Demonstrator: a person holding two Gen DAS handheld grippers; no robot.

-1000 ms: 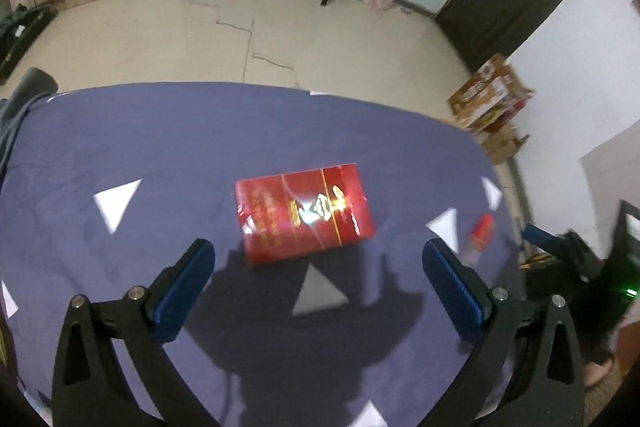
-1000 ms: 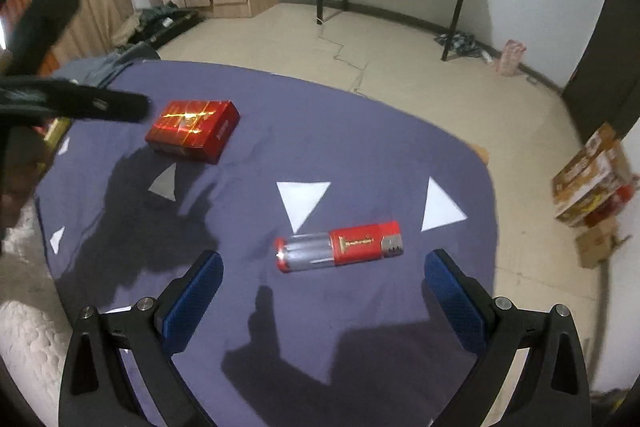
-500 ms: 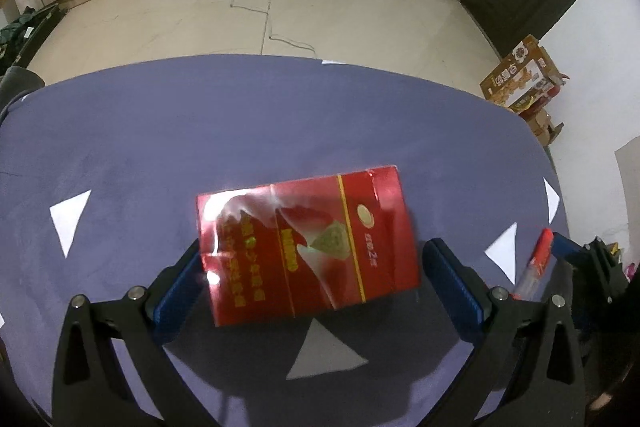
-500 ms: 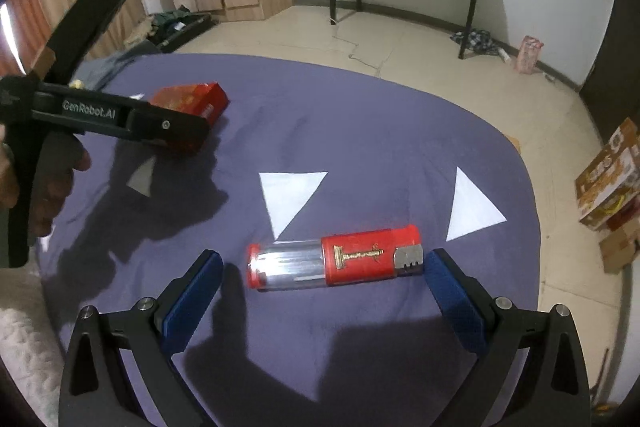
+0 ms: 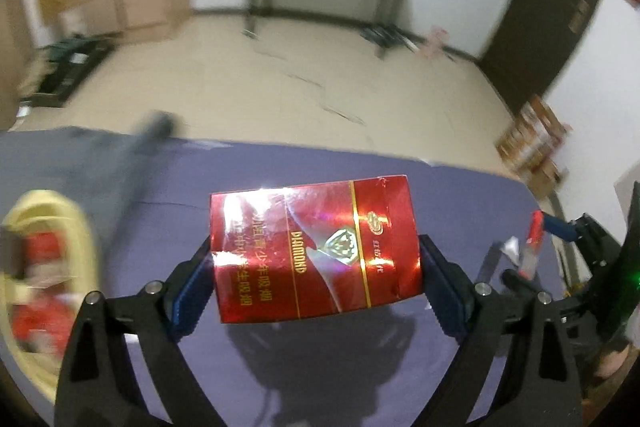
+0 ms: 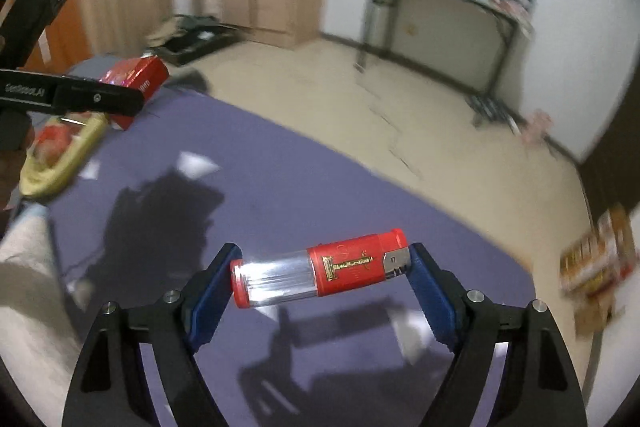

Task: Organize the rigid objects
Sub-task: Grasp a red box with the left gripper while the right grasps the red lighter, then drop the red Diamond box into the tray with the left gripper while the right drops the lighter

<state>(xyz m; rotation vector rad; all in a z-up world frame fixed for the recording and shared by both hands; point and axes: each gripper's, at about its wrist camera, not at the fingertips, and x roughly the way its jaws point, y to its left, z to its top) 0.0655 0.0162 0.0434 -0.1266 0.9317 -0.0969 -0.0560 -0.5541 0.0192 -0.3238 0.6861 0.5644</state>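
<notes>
Lower left of the left wrist view, a yellow basket [image 5: 86, 227] sits blurred. Mid-frame, the left gripper [image 5: 316, 281] is closing, pads pressed on the red cigarette pack [image 5: 314, 253], lifted off the purple cloth [image 5: 460, 195]. Low centre in the right wrist view, the right gripper [image 6: 322, 277] closes endwise on the red lighter [image 6: 320, 273].

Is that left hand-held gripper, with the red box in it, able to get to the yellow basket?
Probably yes: the left hand-held gripper holds the red box above the cloth, and nothing visible blocks the basket.

Glossy foil-wrapped red pack [image 5: 316, 251]; clear-and-red plastic lighter [image 6: 320, 273]; matt cloth [image 6: 320, 187].
</notes>
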